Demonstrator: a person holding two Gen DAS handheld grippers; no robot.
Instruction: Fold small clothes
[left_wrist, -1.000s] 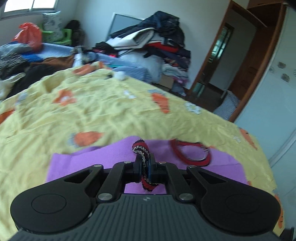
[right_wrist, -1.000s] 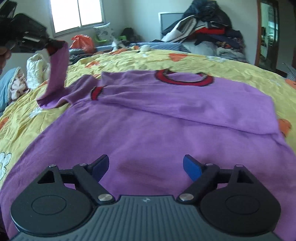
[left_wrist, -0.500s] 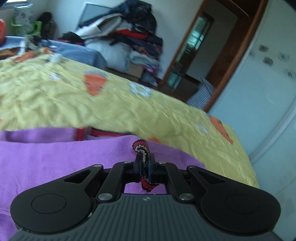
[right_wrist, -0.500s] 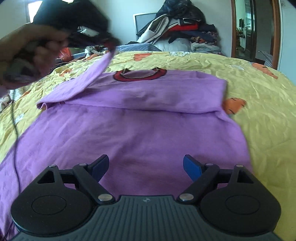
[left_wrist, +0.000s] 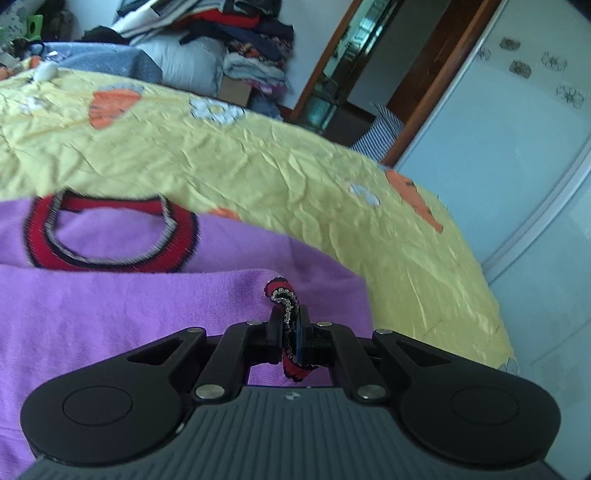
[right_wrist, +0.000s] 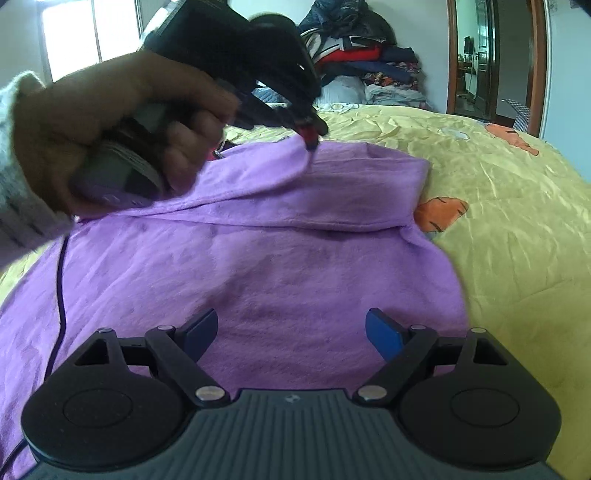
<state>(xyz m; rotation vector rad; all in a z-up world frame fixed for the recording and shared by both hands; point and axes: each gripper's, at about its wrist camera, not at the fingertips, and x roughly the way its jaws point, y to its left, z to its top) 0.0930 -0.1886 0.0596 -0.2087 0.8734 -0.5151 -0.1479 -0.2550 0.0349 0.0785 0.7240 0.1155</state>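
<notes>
Sleeve cuff (left_wrist: 282, 295), clamped in left hand-held gripper (left_wrist: 290, 332), now carried across purple sweater (right_wrist: 258, 266) on the bed (right_wrist: 517, 221), apparently touching down; right hand-held gripper (right_wrist: 291, 332) apart, hovering over hem.

In the right wrist view the upper left is blocked: a hand (right_wrist: 110, 133) and the left gripper (right_wrist: 312, 138), pinching the sleeve cuff (left_wrist: 282, 295), hang just above the sweater (right_wrist: 258, 266). A thin cable (right_wrist: 61, 280) trails down the left edge over the cloth. The centre and lower middle of the sweater lie flat and free between the right gripper's (right_wrist: 291, 332) spread fingers. To the right the yellow sheet (right_wrist: 517, 229) is bare and open out to the bed's edge. At the upper centre, behind the bed, a clothes pile (right_wrist: 369, 70) closes the far side. In the left wrist view the sheet to the right of the sweater is likewise free, with a pale wardrobe (left_wrist: 517, 166) beyond the bed at right.
</notes>
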